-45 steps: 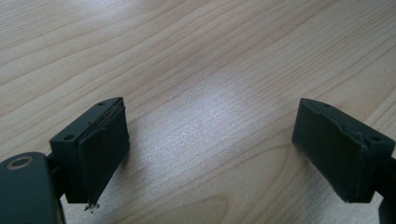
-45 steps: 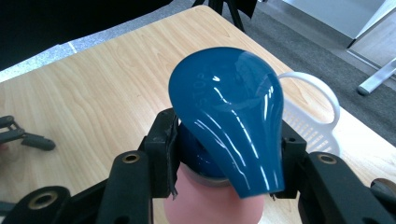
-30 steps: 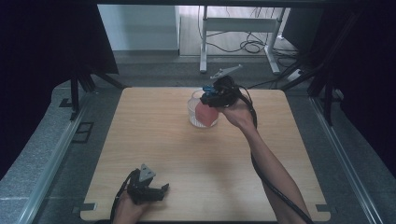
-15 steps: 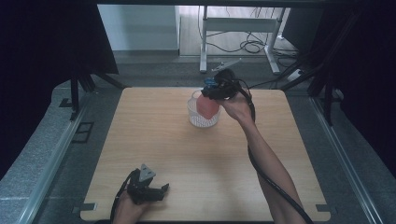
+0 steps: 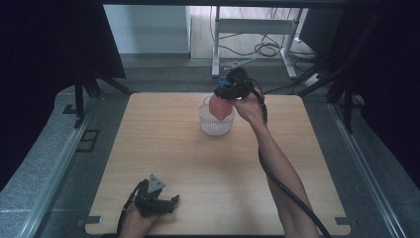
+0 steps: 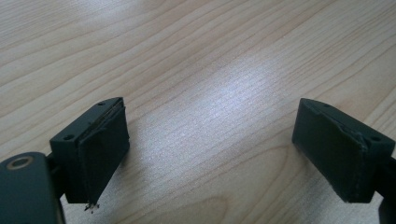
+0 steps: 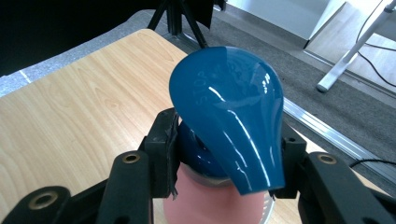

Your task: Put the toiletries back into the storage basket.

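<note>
A pink bottle point(image 5: 220, 107) with a glossy blue cap point(image 7: 229, 112) hangs tilted, its lower end inside a clear round container point(image 5: 215, 126) at the table's far middle. My right gripper point(image 5: 229, 89) is shut on the bottle, its jaws clamped on the blue collar just under the cap; in the right gripper view point(image 7: 224, 158) the pink body point(image 7: 210, 205) shows below the jaws. My left gripper point(image 5: 169, 202) lies on the table near the front left edge, held in a hand. Its jaws point(image 6: 210, 144) stand wide open with only bare wood between them.
The wooden table point(image 5: 163, 148) has a grey metal frame around it. Black curtains hang at both sides. Behind the far edge are a white stand's legs point(image 5: 247, 29) and cables on the floor. The right gripper's cable point(image 5: 282, 183) trails along the forearm.
The right gripper has carried the bottle a little toward the table's far side, still over the container. The left gripper has stayed in place.
</note>
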The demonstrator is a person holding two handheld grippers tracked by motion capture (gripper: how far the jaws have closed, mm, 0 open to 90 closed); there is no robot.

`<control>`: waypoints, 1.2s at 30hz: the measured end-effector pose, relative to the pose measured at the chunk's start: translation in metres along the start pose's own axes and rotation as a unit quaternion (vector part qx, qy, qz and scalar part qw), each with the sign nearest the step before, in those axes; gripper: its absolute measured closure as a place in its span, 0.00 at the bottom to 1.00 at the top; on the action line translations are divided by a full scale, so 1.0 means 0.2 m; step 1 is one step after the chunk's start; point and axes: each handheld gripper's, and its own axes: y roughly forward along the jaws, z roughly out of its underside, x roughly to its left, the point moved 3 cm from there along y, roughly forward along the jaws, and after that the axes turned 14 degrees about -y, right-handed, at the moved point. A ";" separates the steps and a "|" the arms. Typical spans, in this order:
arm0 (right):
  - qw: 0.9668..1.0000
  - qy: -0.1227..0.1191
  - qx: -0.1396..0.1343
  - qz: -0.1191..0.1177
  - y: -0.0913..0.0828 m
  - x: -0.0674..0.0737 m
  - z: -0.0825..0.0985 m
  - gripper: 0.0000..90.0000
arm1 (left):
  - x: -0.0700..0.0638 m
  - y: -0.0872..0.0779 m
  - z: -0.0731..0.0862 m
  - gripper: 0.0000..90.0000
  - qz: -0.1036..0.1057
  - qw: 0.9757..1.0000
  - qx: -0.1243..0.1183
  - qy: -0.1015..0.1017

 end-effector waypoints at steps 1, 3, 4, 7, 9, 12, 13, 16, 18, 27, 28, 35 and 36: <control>1.000 0.002 -0.001 0.001 0.00 0.00 0.00 0.59 | 0.00 0.00 0.00 0.11 0.000 1.000 0.000 0.000; 1.000 0.004 -0.001 0.002 0.01 -0.01 0.00 0.59 | 0.00 0.00 0.00 0.11 0.000 1.000 0.000 0.000; 1.000 0.007 -0.002 0.003 0.02 -0.01 0.01 0.59 | 0.00 0.00 0.00 0.11 0.000 1.000 0.000 0.000; 1.000 0.014 -0.001 0.008 0.04 -0.03 0.02 0.59 | 0.00 0.00 0.00 0.11 0.000 1.000 0.000 0.000; 1.000 0.013 -0.001 0.009 0.05 -0.04 0.03 0.59 | 0.00 0.00 0.00 0.11 0.000 1.000 0.000 0.000; 1.000 0.017 0.003 0.013 0.07 -0.05 0.04 0.59 | 0.00 0.00 0.00 0.11 0.000 1.000 0.000 0.000; 1.000 0.018 0.004 0.014 0.07 -0.06 0.04 0.59 | 0.00 0.00 0.00 0.11 0.000 1.000 0.000 0.000; 1.000 0.017 0.007 0.014 0.09 -0.06 0.04 0.59 | 0.00 0.00 0.00 0.11 0.000 1.000 0.000 0.000; 1.000 0.018 0.009 0.013 0.10 -0.05 0.05 0.59 | 0.00 0.00 0.00 0.11 0.000 1.000 0.000 0.000; 1.000 0.015 0.017 0.010 0.17 -0.03 0.08 0.59 | 0.00 0.00 0.00 0.11 0.000 1.000 0.000 0.000; 1.000 0.014 0.017 0.009 0.18 -0.03 0.08 0.59 | 0.00 0.00 0.00 0.11 0.000 1.000 0.000 0.000; 1.000 0.011 0.024 0.007 0.24 0.00 0.11 0.59 | 0.00 0.00 0.00 0.11 0.000 1.000 0.000 -0.001; 1.000 0.012 0.025 0.006 0.24 0.00 0.12 0.59 | 0.00 0.00 0.00 0.11 0.000 1.000 0.000 -0.001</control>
